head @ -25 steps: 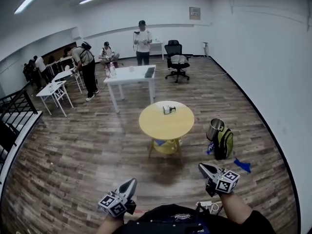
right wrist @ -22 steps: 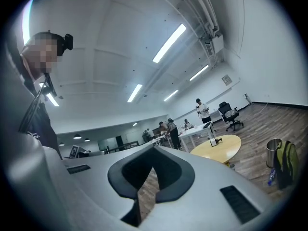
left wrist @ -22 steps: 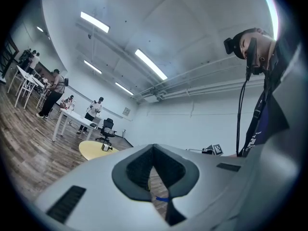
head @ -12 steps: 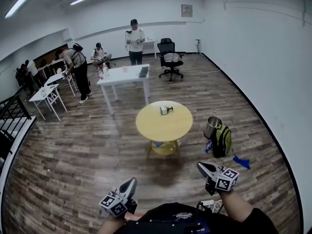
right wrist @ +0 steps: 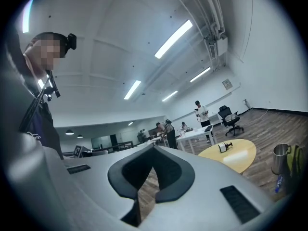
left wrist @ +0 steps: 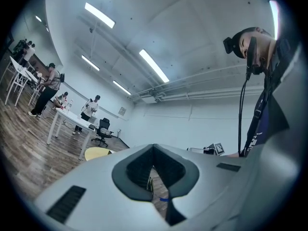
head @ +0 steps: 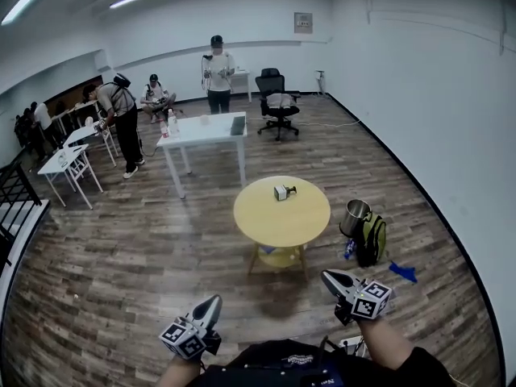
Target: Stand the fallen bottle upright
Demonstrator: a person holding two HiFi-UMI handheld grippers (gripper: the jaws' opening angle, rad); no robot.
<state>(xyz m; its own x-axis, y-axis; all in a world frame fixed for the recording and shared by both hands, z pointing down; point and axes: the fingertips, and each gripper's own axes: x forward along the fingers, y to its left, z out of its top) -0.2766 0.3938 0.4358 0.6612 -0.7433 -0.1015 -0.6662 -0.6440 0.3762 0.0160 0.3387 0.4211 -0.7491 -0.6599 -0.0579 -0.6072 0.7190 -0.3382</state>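
One fallen bottle [head: 281, 192] on one table [head: 282, 222]; left gripper [head: 214, 300], right gripper [head: 326, 275]: fingers [head: 342, 282] pressed together.

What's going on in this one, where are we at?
A person holds a two-jaw gripper in each hand. The left gripper and the right gripper are both shut and empty, held low in front of the body. The bottle lies on its side on the round yellow table, well ahead of both grippers and not yet stood upright.
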